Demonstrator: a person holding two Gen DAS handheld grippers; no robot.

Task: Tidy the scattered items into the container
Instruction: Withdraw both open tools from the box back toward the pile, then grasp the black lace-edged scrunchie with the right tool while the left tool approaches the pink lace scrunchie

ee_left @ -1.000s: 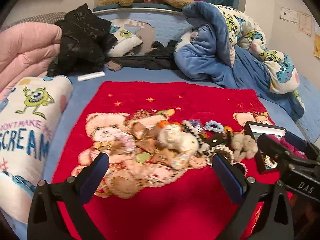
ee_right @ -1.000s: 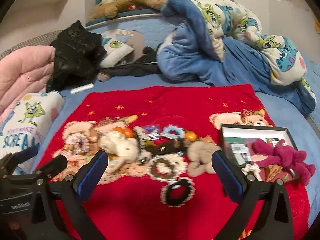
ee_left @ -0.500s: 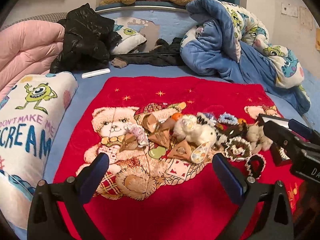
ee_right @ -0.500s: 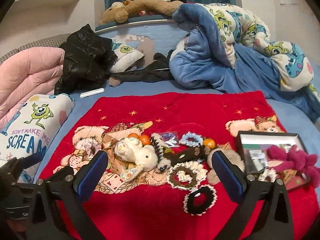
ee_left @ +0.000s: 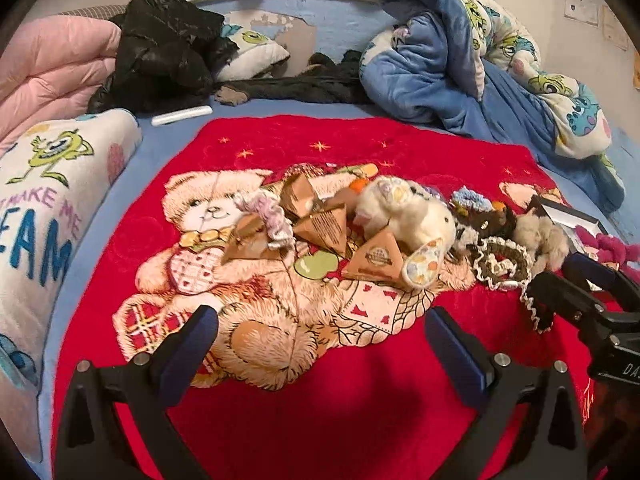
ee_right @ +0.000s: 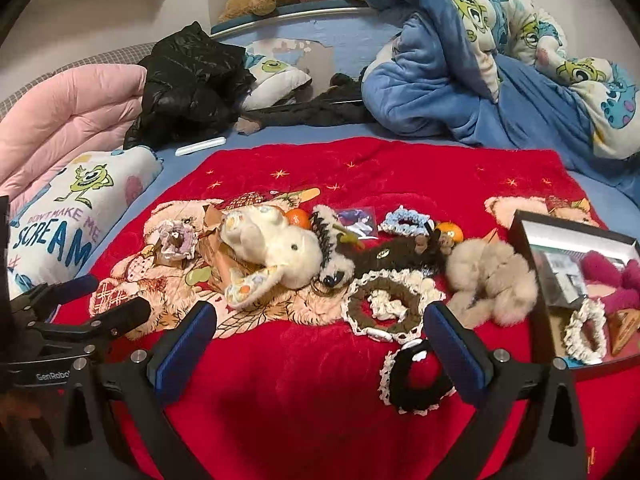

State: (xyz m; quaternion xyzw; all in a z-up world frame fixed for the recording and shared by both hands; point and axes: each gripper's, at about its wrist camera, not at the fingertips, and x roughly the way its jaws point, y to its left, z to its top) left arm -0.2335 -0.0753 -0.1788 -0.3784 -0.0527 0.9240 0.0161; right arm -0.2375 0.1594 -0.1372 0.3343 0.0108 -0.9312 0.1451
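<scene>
Toys and hair ties lay in a messy row on the red blanket (ee_right: 320,392) with the teddy bear picture. Both grippers hung low over the near edge of it, and both had their jaws spread wide with nothing between them. The left gripper (ee_left: 320,340) faced the brown paper triangles (ee_left: 328,228) and a purple scrunchie (ee_left: 272,216). The right gripper (ee_right: 320,340) sat just beside a black lace scrunchie (ee_right: 416,380), whose rim touched the right pad. A brown and white lace scrunchie (ee_right: 390,304) lay a bit farther up. Behind it were the white plush dog (ee_right: 276,248), a dark brown plush monkey (ee_right: 396,252), a fluffy beige toy (ee_right: 492,280), two small oranges (ee_right: 298,218) and a blue scrunchie (ee_right: 406,222). The black box (ee_right: 532,272) stood at the right end of the row. It held a pink plush toy (ee_right: 612,276), a white scrunchie (ee_right: 584,332) and some cards. The beige toy rested right against its left wall. A blue quilt (ee_right: 440,68) was bunched up at the back.
</scene>
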